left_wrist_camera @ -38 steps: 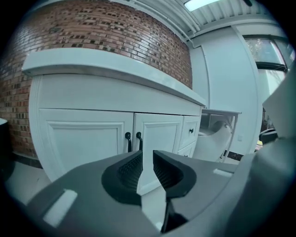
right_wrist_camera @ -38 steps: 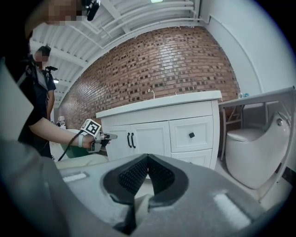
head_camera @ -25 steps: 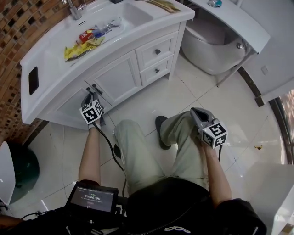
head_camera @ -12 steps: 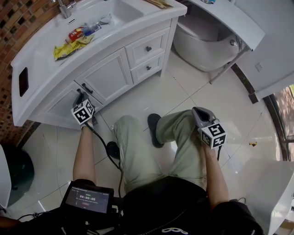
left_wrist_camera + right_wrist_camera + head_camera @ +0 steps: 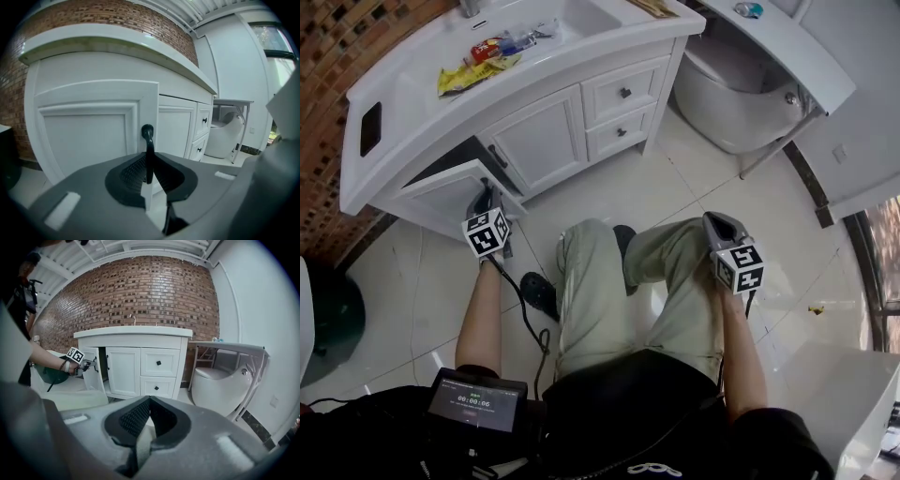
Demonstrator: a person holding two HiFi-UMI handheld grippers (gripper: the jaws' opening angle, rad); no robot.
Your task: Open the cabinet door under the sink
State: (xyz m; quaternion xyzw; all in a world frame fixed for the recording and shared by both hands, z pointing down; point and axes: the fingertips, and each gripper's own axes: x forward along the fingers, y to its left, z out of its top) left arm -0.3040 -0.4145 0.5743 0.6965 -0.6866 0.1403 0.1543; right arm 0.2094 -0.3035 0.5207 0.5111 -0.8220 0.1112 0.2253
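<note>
Left fingers (image 5: 133, 174) pinch the handle (image 5: 147, 133) — cabinet door (image 5: 89, 136) ajar.

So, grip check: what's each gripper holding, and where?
Left gripper clamps the black bar handle of the white cabinet door, below its top; right gripper holds nothing.

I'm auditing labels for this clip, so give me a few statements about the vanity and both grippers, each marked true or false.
1. The left gripper has its fingers closed on the black handle of the white cabinet door. True.
2. That door is fully shut. False: it stands ajar, with a dark gap behind it.
3. The right gripper holds a drawer knob. False: it holds nothing and sits by the person's right leg.
4. A yellow wrapper lies on the white vanity top. True.
</note>
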